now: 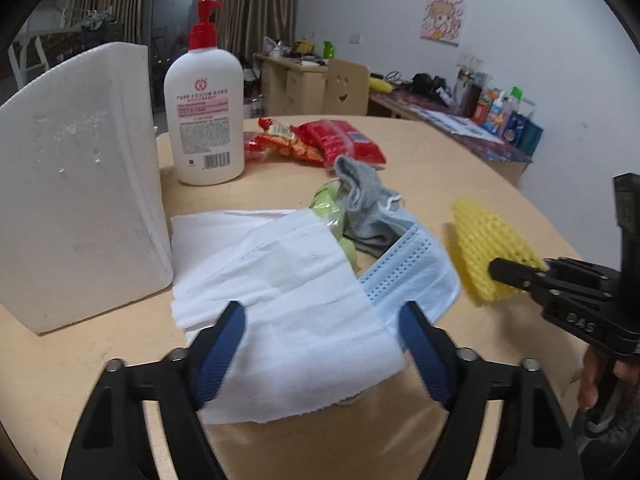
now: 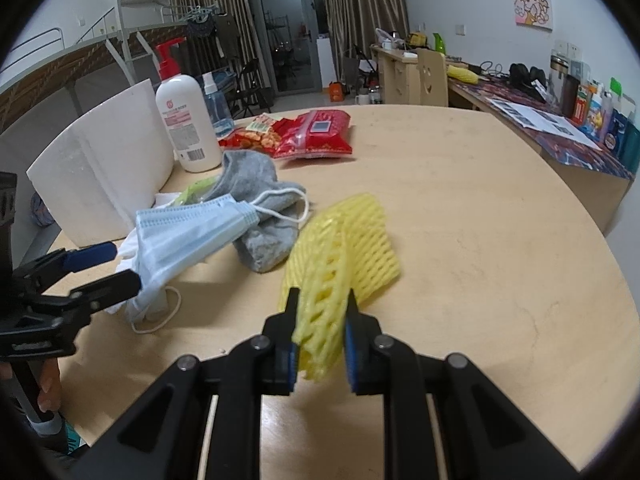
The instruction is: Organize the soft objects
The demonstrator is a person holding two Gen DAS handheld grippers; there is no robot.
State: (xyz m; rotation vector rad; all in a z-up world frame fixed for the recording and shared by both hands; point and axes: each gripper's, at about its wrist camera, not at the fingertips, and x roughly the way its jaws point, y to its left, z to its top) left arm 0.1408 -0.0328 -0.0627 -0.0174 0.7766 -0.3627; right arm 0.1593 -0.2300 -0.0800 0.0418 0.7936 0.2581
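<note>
At the far left of the counter [image 1: 420, 152] a white foam block [image 1: 76, 184] is stood upright, with a white pump bottle [image 1: 206, 116] with a red cap just beside it and red snack packets [image 1: 320, 140] behind.

The left claw [image 1: 320, 344] is angled downward over the near edge of the pile, its blue-padded fingers [image 1: 220, 352] spread wide. A sheet of white tissue [image 1: 288, 292] lies between them, but no pad is seen pressing on it. The tissue is draped over a blue face mask [image 1: 416, 268], and a grey sock [image 1: 368, 204] and a green wrapper [image 1: 328, 208] are tucked just behind, all touching one another in one heap.

Further right, the right claw [image 2: 322, 320] is likewise tilted downward and is closed narrowly on a yellow foam net [image 2: 344, 248]. The near end of the net is pinched between the pads, and the rest is arched over the counter, just beside the sock. Part of a hand [image 1: 592, 380] is seen under this gripper's handle.

The counter is pale wood with a rounded edge. Behind it are seen curtains [image 2: 360, 8], a glass door, a bunk bed frame, a chair with a smiling cut-out [image 1: 344, 88] and a long cluttered desk [image 1: 460, 120] along the right wall, under a cartoon poster [image 1: 444, 20].
</note>
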